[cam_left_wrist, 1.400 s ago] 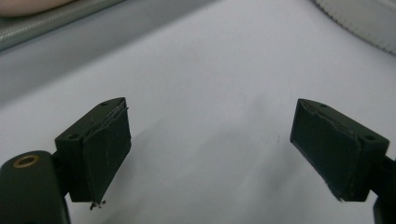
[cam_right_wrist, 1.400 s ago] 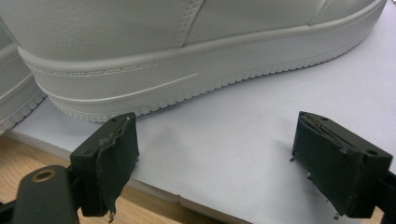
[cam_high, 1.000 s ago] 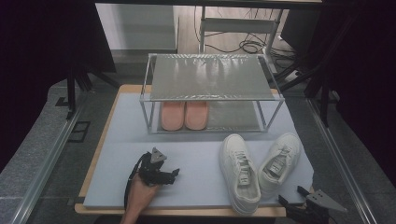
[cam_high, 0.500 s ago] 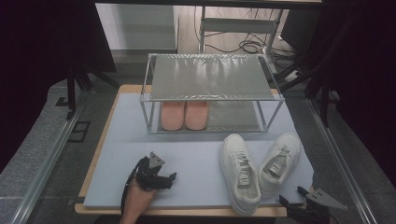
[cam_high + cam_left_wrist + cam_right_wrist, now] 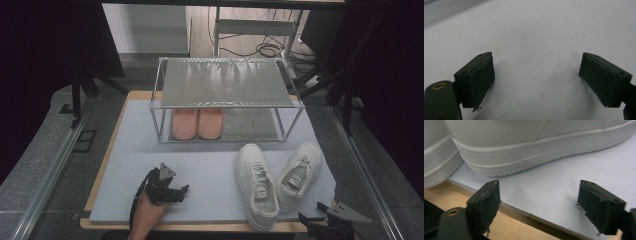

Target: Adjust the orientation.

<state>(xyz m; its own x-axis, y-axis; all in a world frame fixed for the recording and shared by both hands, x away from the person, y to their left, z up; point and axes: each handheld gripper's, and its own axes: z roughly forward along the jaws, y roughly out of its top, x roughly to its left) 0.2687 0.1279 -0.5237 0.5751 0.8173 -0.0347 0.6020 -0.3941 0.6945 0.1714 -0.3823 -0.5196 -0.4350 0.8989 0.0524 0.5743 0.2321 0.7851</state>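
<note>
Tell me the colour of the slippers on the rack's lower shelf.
The slippers are salmon pink, clearest in the high view.

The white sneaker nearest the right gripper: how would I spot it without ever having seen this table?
Find the metal rack on the pale mat. Two white sneakers lie in front of it, to the right. Take the right-hand sneaker, angled outward; the other sneaker reaches closer to the mat's front edge.

Mat (image 5: 210, 165) flat on bench (image 5: 107, 150), two-tier rack (image 5: 225, 82) at the mat's far side, slipper pair (image 5: 197, 123) side by side on the lower shelf, left half. Two sneakers (image 5: 275, 182) on the mat in front of the rack, right of centre, heels nearest the near edge, touching there. Left gripper (image 5: 172, 192) over the mat near-left, well apart from the sneakers; right gripper (image 5: 320, 227) at the near-right edge, just beside the heels.
</note>
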